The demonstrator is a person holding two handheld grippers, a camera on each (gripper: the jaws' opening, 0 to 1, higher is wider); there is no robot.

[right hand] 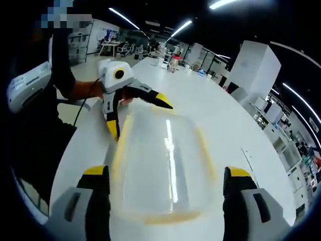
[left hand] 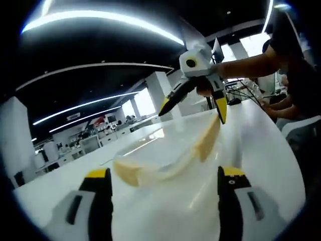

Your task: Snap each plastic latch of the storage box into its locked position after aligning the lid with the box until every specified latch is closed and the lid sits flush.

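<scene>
With both grippers (left hand: 163, 201) (right hand: 168, 201) spread wide and empty over the clear, yellow-edged plastic lid (right hand: 165, 165) on the white table (right hand: 210, 108), I judge I should first square it up.

We see a long white table (right hand: 220, 115) with a smooth, glossy top that mirrors the ceiling light strips. Directly on it sits a clear plastic storage box (right hand: 165, 165) with a transparent lid and pale yellow edges. In the left gripper view the same table (left hand: 251, 150) runs away from us, the box (left hand: 170, 160) resting near its middle. At the far end in the right gripper view, small items (right hand: 173, 63) stand on the tabletop, too distant to identify.
</scene>
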